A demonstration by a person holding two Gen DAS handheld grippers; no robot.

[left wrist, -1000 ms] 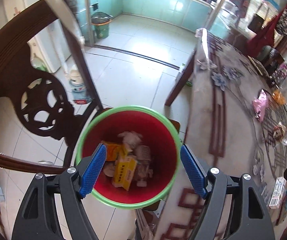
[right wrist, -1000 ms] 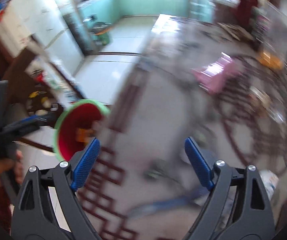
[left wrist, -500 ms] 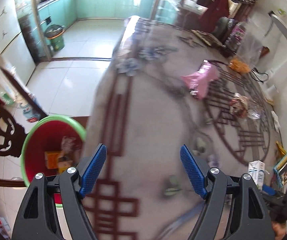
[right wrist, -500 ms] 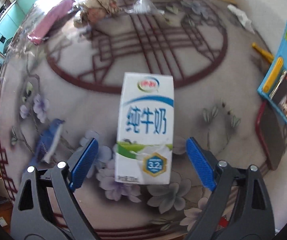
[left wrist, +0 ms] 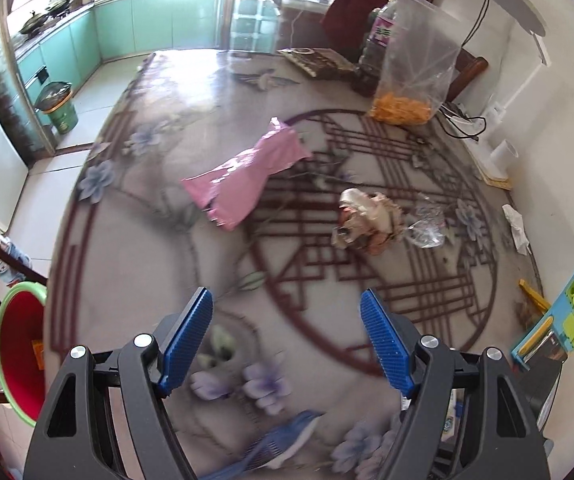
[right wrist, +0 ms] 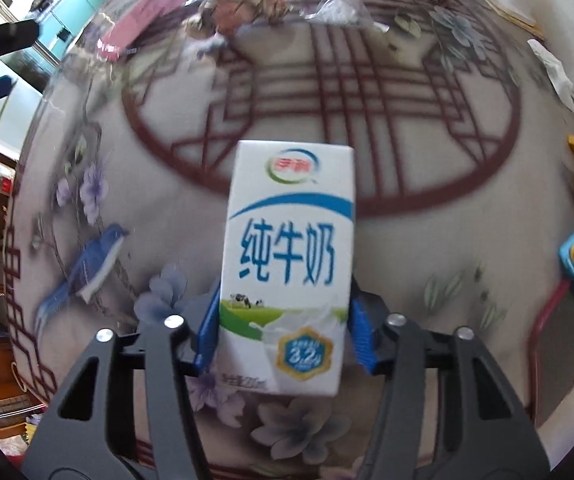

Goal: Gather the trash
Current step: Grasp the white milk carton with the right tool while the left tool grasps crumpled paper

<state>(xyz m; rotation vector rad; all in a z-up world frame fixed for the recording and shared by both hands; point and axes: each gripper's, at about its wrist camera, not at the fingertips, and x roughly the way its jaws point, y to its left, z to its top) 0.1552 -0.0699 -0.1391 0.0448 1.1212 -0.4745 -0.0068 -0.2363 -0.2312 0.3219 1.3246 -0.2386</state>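
While lying flat on the counter: the milk carton (right wrist: 287, 264) sits printed face up between the jaws of the right gripper (right wrist: 283, 328).
Right jaws: closing on the carton's lower end, blue pads against both its sides.
Left gripper (left wrist: 287, 340): jaws apart, nothing between them, above the patterned counter (left wrist: 147, 264).
Other trash: pink wrapper (left wrist: 247, 176) mid-counter; crumpled paper wad (left wrist: 367, 220) to its right, clear plastic scrap (left wrist: 427, 224) just beside it.
Bin: red bucket (left wrist: 19, 344) with green rim, off the counter's left edge.
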